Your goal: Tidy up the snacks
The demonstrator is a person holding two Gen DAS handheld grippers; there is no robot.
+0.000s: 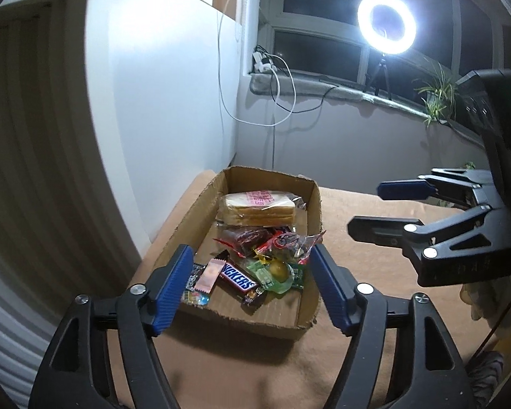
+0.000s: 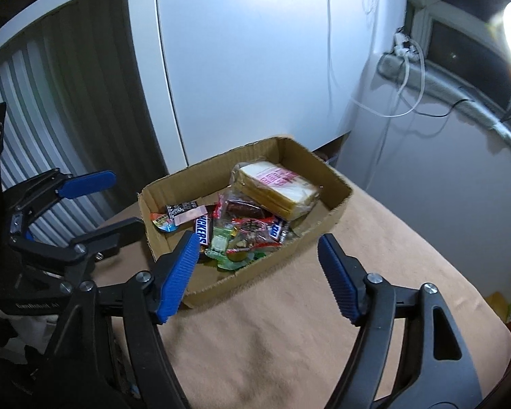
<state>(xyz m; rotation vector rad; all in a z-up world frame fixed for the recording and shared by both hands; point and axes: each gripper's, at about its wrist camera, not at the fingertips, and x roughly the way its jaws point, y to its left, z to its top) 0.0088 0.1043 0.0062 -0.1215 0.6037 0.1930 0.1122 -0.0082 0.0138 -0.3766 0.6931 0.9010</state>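
Presently, the snacks all lie inside the cardboard box [image 1: 310, 204] on the tan cloth [image 1: 374, 306]: wrapped bread [image 1: 259, 206] at the far end, a Snickers bar [image 1: 236, 277] and loose sweets nearer. Both the left gripper [image 1: 248, 266] and right gripper [image 2: 259, 255] hover above with tongs apart, empty. Judged: gathering looks finished; any next move calls only for tidying or withdrawal.
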